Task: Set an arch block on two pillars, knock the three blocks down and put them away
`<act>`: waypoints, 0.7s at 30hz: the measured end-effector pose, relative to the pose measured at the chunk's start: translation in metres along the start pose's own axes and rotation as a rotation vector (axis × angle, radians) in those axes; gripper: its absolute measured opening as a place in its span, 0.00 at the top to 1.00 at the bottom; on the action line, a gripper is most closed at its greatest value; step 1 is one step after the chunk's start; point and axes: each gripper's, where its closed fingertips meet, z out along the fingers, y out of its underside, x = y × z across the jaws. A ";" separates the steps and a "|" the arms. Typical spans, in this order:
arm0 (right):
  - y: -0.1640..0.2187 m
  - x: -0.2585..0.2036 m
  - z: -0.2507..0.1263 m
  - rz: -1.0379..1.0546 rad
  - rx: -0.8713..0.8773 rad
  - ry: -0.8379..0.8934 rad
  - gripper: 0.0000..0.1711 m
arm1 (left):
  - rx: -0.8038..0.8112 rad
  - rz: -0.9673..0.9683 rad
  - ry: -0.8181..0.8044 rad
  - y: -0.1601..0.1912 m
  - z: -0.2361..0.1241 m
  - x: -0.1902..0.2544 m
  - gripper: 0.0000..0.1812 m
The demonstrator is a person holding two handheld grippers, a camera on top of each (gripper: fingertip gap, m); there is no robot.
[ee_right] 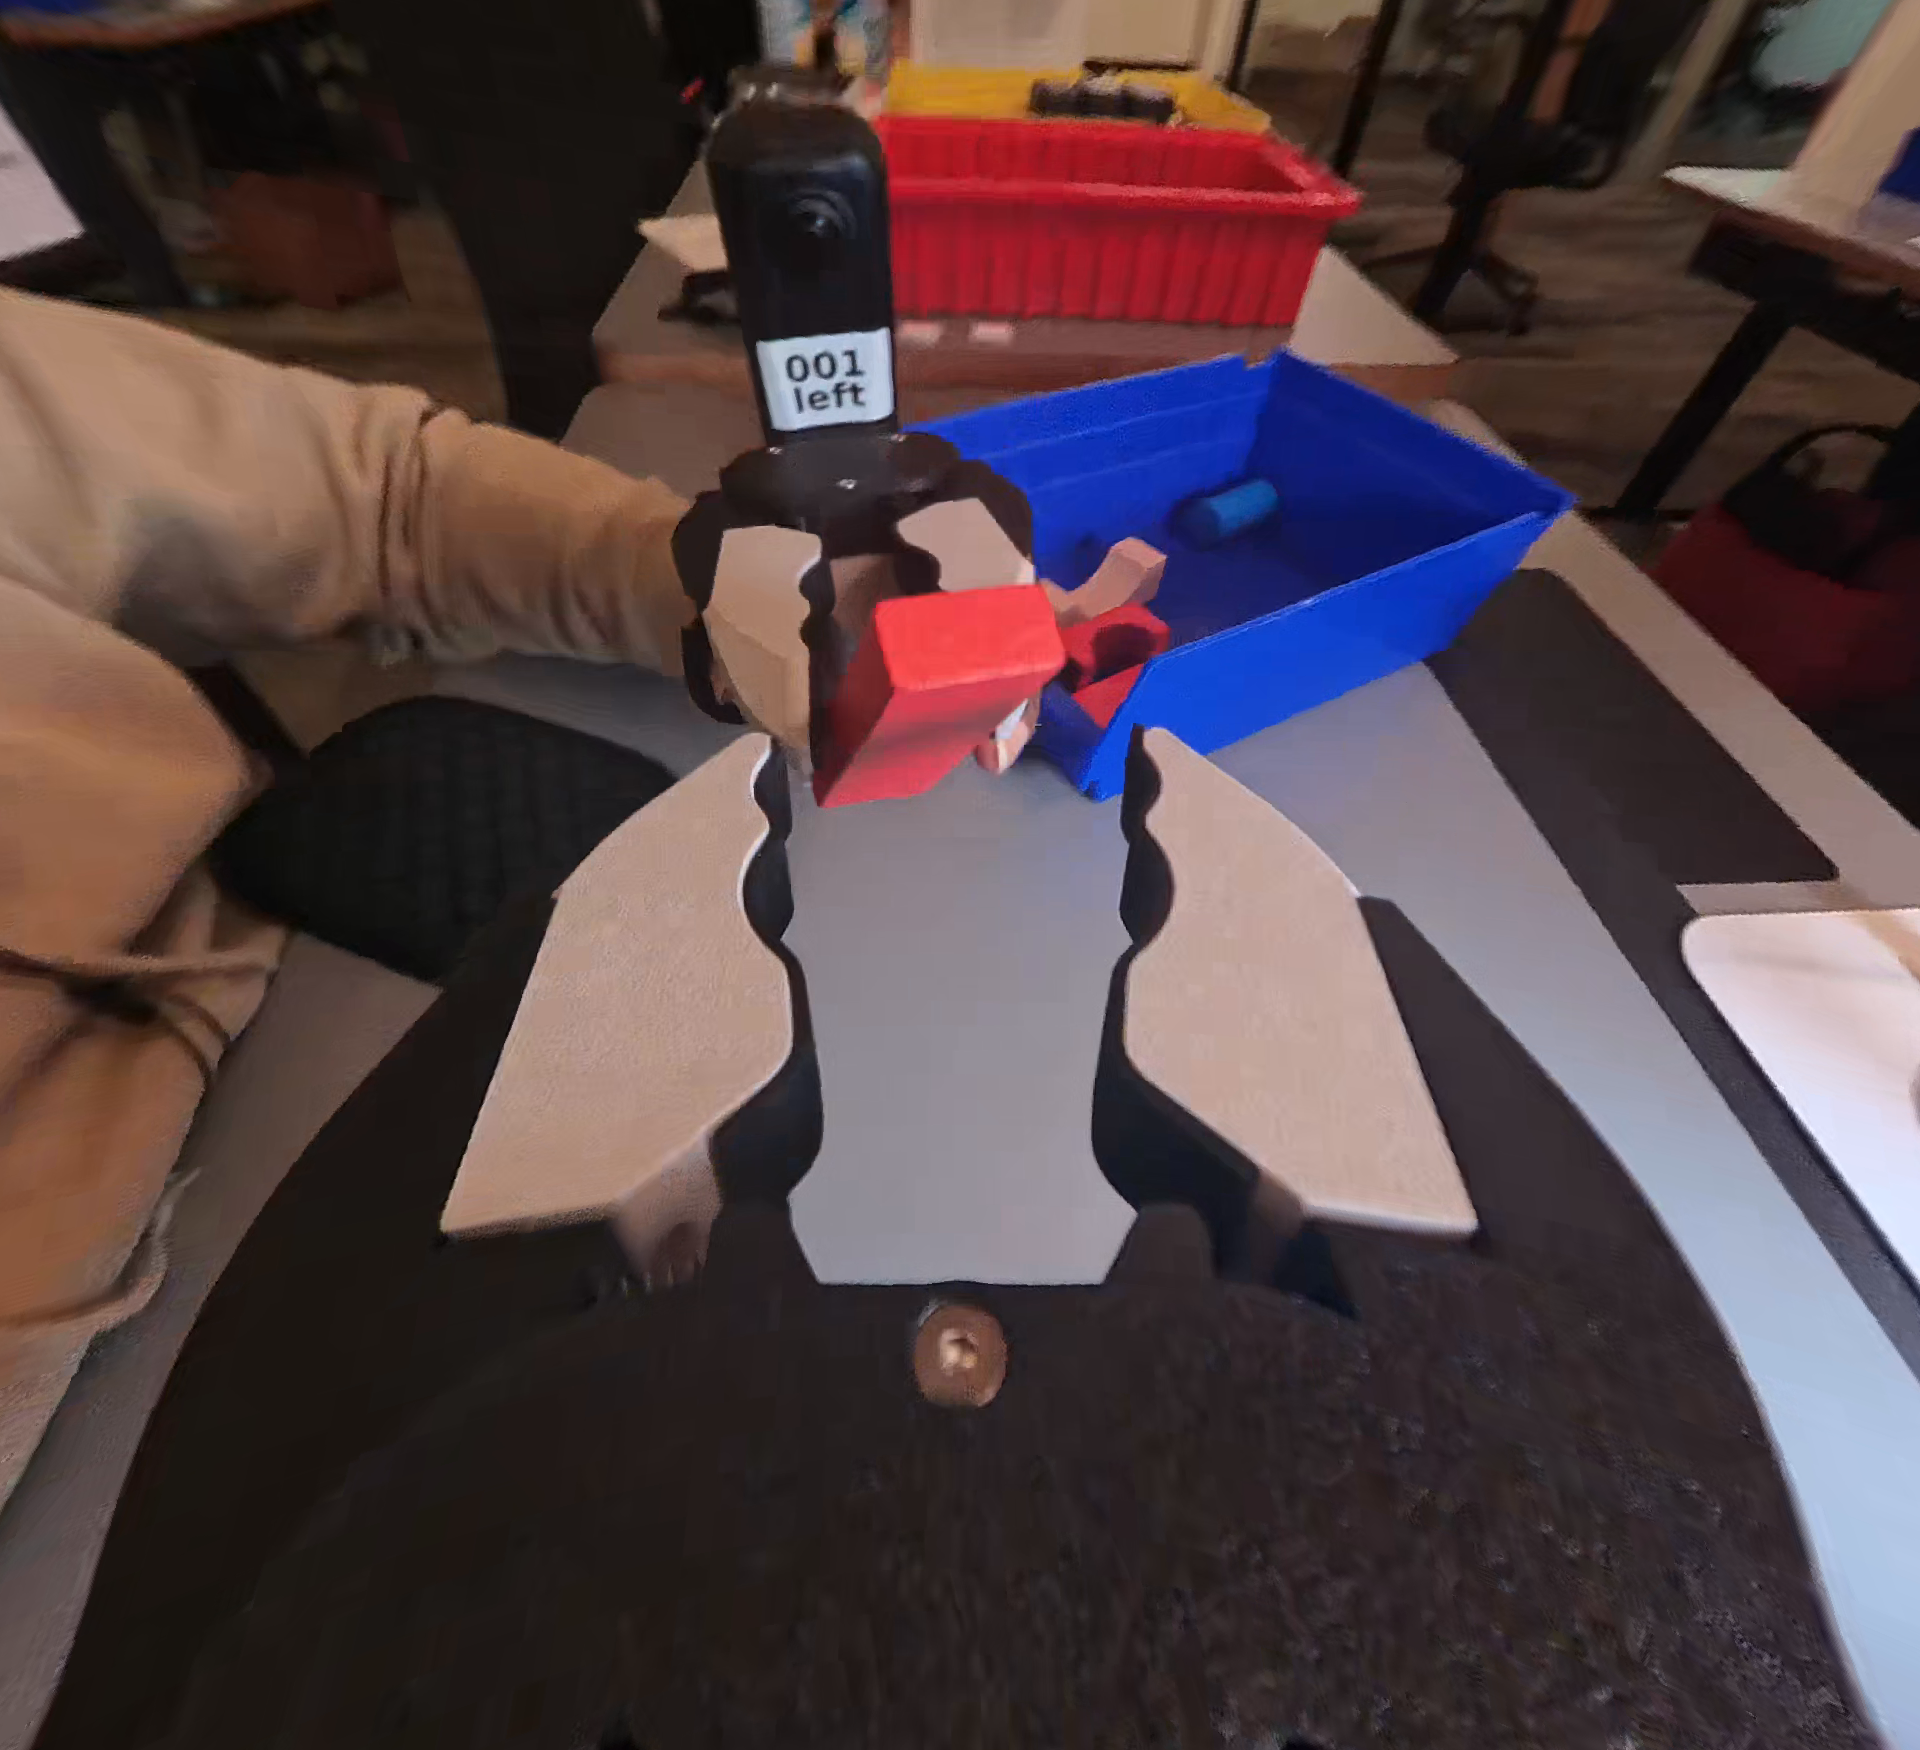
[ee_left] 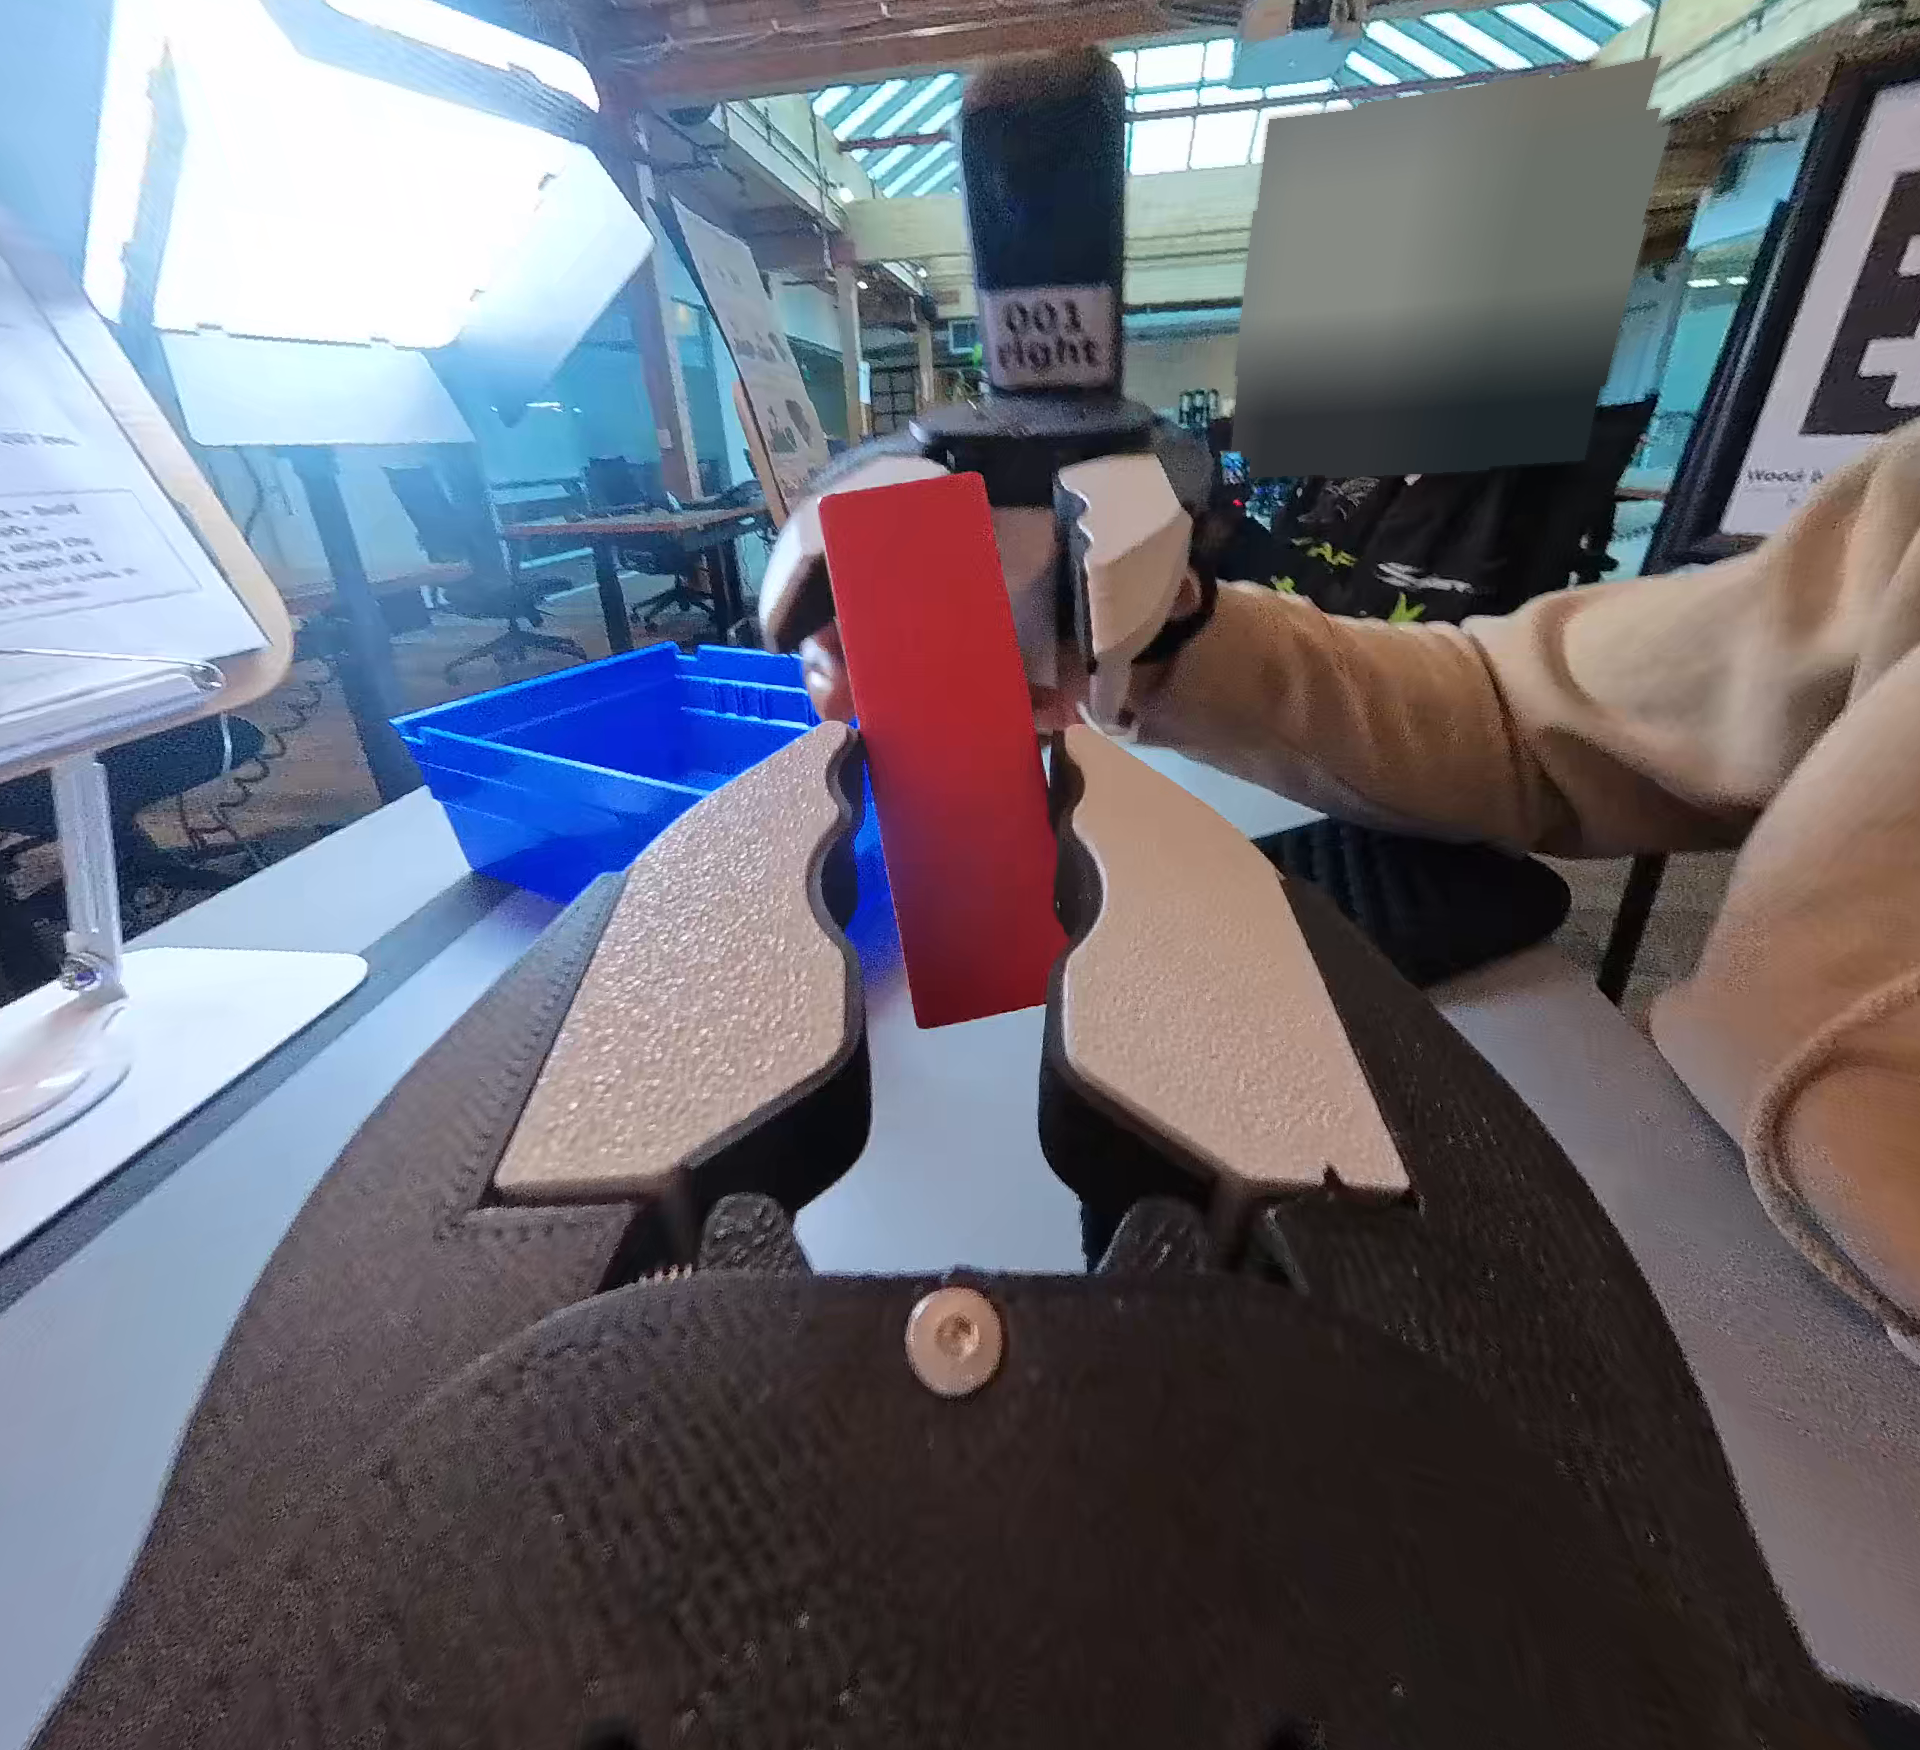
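My left gripper [ee_left: 958,750] is shut on a long red block [ee_left: 940,744] and holds it tilted above the grey table [ee_left: 935,1150]. In the right wrist view the same block [ee_right: 935,682] hangs in the left gripper [ee_right: 914,661] beside the blue bin [ee_right: 1351,599]. My right gripper [ee_right: 954,744] is open and empty, facing the block from a short way off; one of its fingers [ee_left: 1127,557] shows behind the block. The bin holds a blue cylinder [ee_right: 1231,505], a plain wooden piece [ee_right: 1122,570] and a red arch-like block [ee_right: 1117,646], partly hidden.
A plain wood piece [ee_right: 1010,746] and a blue piece [ee_right: 1062,721] sit at the bin's near corner; inside or outside, I cannot tell. A red bin [ee_right: 1091,246] stands farther back. A white stand base [ee_left: 156,1056] is at left. Black mats [ee_right: 1621,744] flank the table. Both grippers' tips are close together, under 4 cm apart.
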 end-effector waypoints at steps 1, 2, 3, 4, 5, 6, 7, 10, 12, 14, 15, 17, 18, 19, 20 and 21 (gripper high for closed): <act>0.004 -0.003 0.003 -0.013 -0.046 -0.046 0.65 | -0.014 0.003 0.010 0.006 0.000 0.003 0.81; 0.009 -0.008 0.006 -0.025 -0.088 -0.094 0.66 | -0.021 0.004 0.012 0.012 -0.001 0.005 0.81; 0.012 -0.010 0.009 -0.031 -0.117 -0.129 0.68 | -0.029 0.000 0.014 0.017 -0.001 0.006 0.81; 0.015 -0.011 0.011 -0.034 -0.143 -0.150 0.70 | -0.040 -0.005 0.015 0.023 -0.002 0.006 0.81; 0.018 -0.010 0.013 -0.039 -0.176 -0.159 0.73 | -0.046 -0.005 0.013 0.027 -0.003 0.006 0.81; 0.021 -0.009 0.014 -0.049 -0.202 -0.164 0.76 | -0.053 -0.008 0.014 0.031 -0.003 0.006 0.81; 0.023 -0.008 0.015 -0.056 -0.220 -0.173 0.78 | -0.067 -0.012 0.017 0.036 -0.003 0.006 0.82; 0.032 -0.008 0.016 -0.073 -0.279 -0.184 0.80 | -0.101 -0.028 0.020 0.048 -0.002 0.006 0.82; 0.039 -0.012 0.016 -0.083 -0.303 -0.193 0.80 | -0.129 -0.031 0.030 0.056 0.000 0.008 0.82; 0.045 -0.014 0.016 -0.092 -0.322 -0.197 0.81 | -0.162 -0.015 0.028 0.065 0.001 0.009 0.82; 0.049 -0.014 0.015 -0.100 -0.336 -0.198 0.81 | -0.180 -0.003 0.023 0.069 0.002 0.009 0.82; 0.052 -0.013 0.011 -0.117 -0.355 -0.197 0.81 | -0.206 0.020 0.008 0.074 0.003 0.009 0.82; 0.052 -0.011 0.008 -0.119 -0.350 -0.190 0.81 | -0.208 0.018 0.016 0.074 0.003 0.010 0.80; 0.051 -0.006 0.004 -0.119 -0.345 -0.173 0.81 | -0.206 0.010 0.009 0.074 0.003 0.009 0.76; 0.054 0.000 -0.001 -0.115 -0.349 -0.149 0.81 | -0.214 0.002 -0.006 0.074 0.001 0.005 0.73; 0.060 0.008 -0.007 -0.107 -0.365 -0.125 0.81 | -0.228 -0.004 -0.028 0.074 -0.001 0.000 0.70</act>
